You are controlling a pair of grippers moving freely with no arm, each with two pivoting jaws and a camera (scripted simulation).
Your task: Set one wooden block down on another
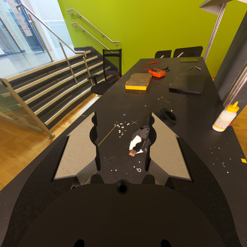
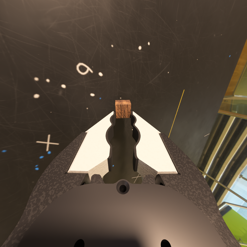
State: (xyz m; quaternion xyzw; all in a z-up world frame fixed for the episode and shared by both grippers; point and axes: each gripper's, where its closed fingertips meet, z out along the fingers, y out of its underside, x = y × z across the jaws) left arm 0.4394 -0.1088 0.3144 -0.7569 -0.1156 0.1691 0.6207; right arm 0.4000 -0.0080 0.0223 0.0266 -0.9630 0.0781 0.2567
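Block (image 2: 123,108) pinched in our right gripper (image 2: 123,113), mid-frame over the table (image 2: 173,40).
Our left gripper (image 1: 123,140) gapes wide, holding nothing; we see the right one lower centre there.

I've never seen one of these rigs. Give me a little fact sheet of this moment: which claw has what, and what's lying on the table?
right gripper: shut on a wooden block, gripped at the fingertips
left gripper: open, holding nothing
second block: not in view
surface: dark scratched table with white paint specks
far end: yellow parts box, orange multimeter, closed dark laptop
table's right edge: white glue bottle with yellow cap
beside the table: black office chair
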